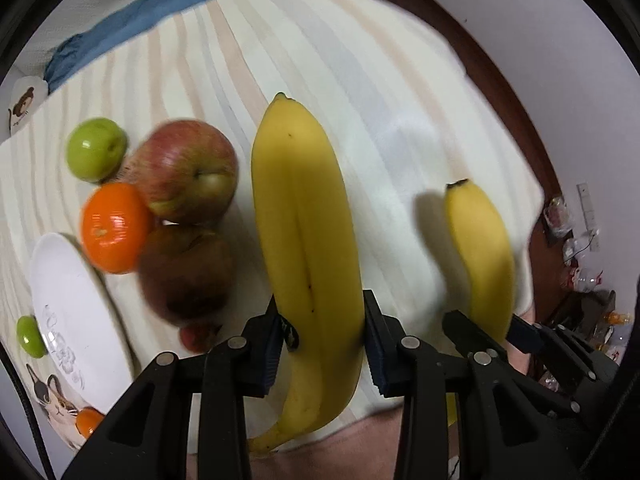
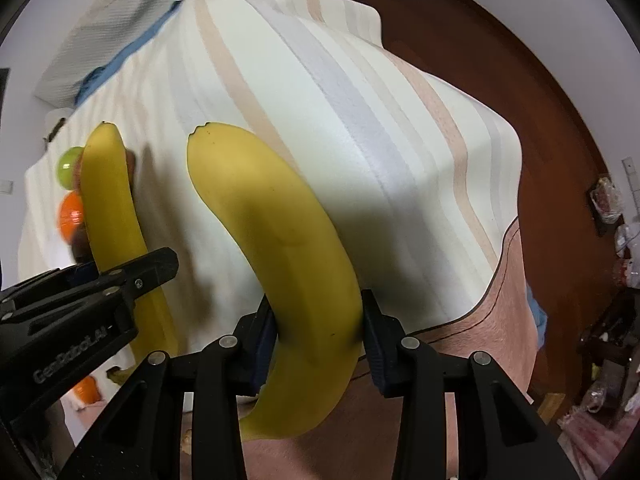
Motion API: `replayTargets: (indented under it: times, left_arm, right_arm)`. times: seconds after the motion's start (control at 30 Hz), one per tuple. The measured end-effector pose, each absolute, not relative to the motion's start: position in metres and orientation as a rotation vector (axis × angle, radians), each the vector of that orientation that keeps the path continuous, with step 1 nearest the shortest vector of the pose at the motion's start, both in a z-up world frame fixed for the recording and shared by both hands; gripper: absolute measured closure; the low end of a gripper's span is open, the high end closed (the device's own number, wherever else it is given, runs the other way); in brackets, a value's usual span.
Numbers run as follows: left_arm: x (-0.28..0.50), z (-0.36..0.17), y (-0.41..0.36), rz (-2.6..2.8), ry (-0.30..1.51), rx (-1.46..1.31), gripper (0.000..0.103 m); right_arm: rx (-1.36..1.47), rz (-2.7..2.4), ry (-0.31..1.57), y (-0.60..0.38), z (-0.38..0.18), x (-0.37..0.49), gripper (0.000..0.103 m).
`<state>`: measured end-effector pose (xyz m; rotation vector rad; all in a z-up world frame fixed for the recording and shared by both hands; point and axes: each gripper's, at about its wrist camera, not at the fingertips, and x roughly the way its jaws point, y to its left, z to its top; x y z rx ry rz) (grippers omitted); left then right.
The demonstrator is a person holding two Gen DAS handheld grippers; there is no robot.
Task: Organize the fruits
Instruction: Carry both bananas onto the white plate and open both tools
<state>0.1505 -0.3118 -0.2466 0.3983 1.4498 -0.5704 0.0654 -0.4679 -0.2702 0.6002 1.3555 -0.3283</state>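
You've got one banana per gripper, both lifted over the striped cloth on the table (image 2: 360,100). Left gripper (image 1: 324,340) fingers are closed on the left banana (image 1: 304,216); right gripper (image 2: 320,332) fingers are closed on the right banana (image 2: 280,232). Both grips sit low near the stem, so the long free ends could swing or pivot out. The two grippers are close together, so a collision is possible. Apple (image 1: 188,172), orange (image 1: 114,228) and white plate (image 1: 68,292) crowd the left, and a careless set-down could knock them rolling.
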Motion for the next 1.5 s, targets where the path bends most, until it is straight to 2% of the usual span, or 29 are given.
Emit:
replayTargets:
  times: [0.27,0.43,0.7,0.8,0.83,1.07,1.33,1.5]
  left_arm:
    - [0.144,-0.188,-0.253,-0.554,1.376,0.273,0.070]
    - [0.190,-0.152,-0.225,-0.495,1.338,0.166,0.070]
    - [0.224,-0.170,-0.109,-0.316,1.342,0.067,0.070]
    - [0.223,-0.194,-0.066,-0.250,1.383,0.030,0.070]
    - [0.227,-0.202,-0.078,-0.237,1.399,0.015,0.070]
    - [0.256,-0.240,-0.016,-0.138,1.518,-0.227,0.070]
    - [0.261,-0.270,-0.003,-0.110,1.599,-0.398,0.070]
    - [0.260,-0.279,0.000,-0.103,1.612,-0.413,0.070]
  right_arm:
    - [0.590,-0.226,1.296,-0.448,-0.215,0.041,0.062]
    - [0.542,-0.150,1.275,-0.419,-0.179,0.055,0.062]
    - [0.460,-0.044,1.277,-0.342,-0.151,0.106,0.062]
    - [0.437,-0.024,1.295,-0.310,-0.155,0.126,0.062]
    - [0.429,-0.015,1.309,-0.292,-0.158,0.136,0.062]
    - [0.458,-0.042,1.397,-0.224,-0.201,0.187,0.061]
    - [0.468,-0.131,1.445,-0.198,-0.242,0.210,0.061]
    - [0.459,-0.165,1.482,-0.190,-0.265,0.216,0.061]
